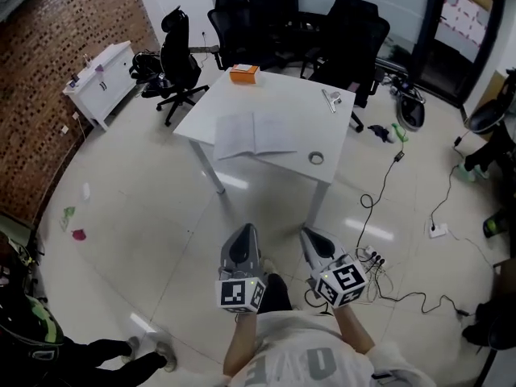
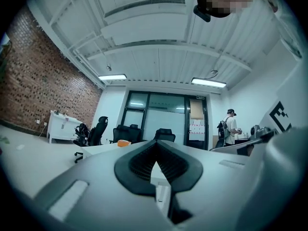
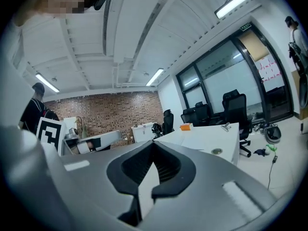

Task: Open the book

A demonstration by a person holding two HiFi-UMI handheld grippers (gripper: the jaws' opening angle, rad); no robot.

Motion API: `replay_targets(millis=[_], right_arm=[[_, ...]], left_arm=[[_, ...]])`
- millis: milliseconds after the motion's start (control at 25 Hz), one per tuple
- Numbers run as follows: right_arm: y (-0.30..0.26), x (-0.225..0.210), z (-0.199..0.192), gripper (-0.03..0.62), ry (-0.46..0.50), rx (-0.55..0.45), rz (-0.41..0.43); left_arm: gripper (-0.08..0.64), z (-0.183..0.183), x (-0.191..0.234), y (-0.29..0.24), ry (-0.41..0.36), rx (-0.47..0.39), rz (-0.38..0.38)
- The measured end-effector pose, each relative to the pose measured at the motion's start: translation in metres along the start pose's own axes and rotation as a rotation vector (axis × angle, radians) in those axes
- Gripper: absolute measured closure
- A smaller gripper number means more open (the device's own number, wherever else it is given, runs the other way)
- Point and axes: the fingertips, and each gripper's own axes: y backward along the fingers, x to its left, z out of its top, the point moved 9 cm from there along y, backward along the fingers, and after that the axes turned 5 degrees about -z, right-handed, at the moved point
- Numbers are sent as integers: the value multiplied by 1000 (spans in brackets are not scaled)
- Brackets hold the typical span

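A book [image 1: 255, 134] lies open, pages up, near the front edge of the white table [image 1: 282, 95]. Both grippers are held level over the floor, well short of the table. My left gripper [image 1: 246, 230] is shut and holds nothing; its tip [image 2: 155, 146] points toward the table. My right gripper [image 1: 309, 235] is shut and empty too, just right of the left one; its tip [image 3: 153, 145] points at the table's near corner. The book is hidden behind the jaws in both gripper views.
On the table are an orange box [image 1: 243, 73], a metal clip [image 1: 330, 100] and a tape roll [image 1: 316, 158]. Black office chairs [image 1: 179, 59] ring the far side. Cables and a power strip [image 1: 372, 256] lie on the floor at right. A white cabinet [image 1: 101, 81] stands by the brick wall.
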Motion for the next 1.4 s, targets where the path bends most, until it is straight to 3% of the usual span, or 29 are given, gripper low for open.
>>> replay_targets(millis=[200,560,720,920,1400], right_arm=[[33,33,4,589,-6,-59,-27],[62,67,4,591,0,-25,-57],[69,79,-2,591,-26,-28,-59],[80,88,-3,591,-39,-39,-95],[95,90,-3,591,-64,-38,-131]], left_arm=[[543,18,-14,50,-47,-10,8],[543,42,-13,91,-47,-29,10],[543,31,-9,99,-17,6,18],[543,35,-15,105,-81,10,-12],[543,39,-17,118,-93,41,-8]])
